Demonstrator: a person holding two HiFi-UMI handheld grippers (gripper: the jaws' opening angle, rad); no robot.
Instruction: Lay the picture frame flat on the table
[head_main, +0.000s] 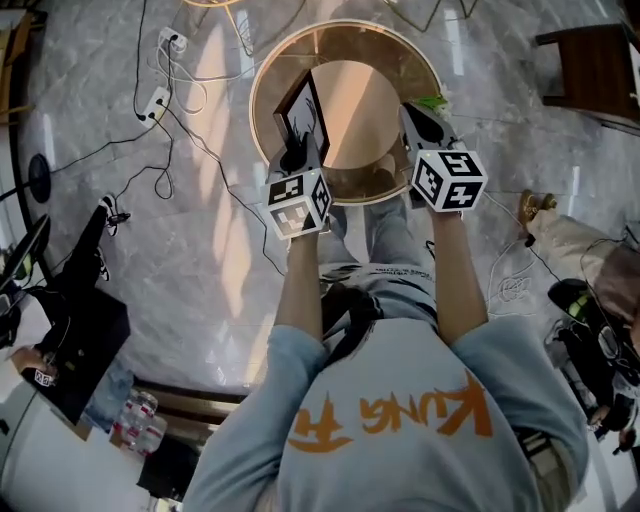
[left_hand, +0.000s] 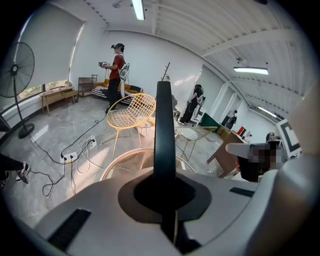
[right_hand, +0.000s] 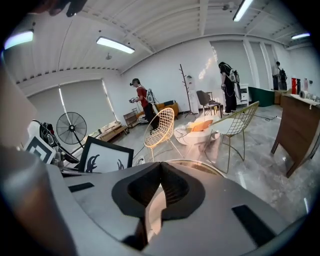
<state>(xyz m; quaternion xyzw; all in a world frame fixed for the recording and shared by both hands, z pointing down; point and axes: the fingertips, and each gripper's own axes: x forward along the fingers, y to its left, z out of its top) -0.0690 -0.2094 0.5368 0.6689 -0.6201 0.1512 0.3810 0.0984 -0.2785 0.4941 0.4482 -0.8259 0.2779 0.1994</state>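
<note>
Left gripper (head_main: 297, 155) clamps frame (head_main: 303, 112) upright over the left of table (head_main: 370, 186); right gripper (head_main: 422, 125), shut and empty, hovers right. Best tip frame's top toward centre, lowering slowly, releasing once flat

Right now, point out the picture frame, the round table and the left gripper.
picture frame (head_main: 303, 118): head view, on its white picture face.
round table (head_main: 365, 110): head view, on the bare middle of its top.
left gripper (left_hand: 165, 187): left gripper view, between its jaws, shut on the picture frame's edge.
</note>
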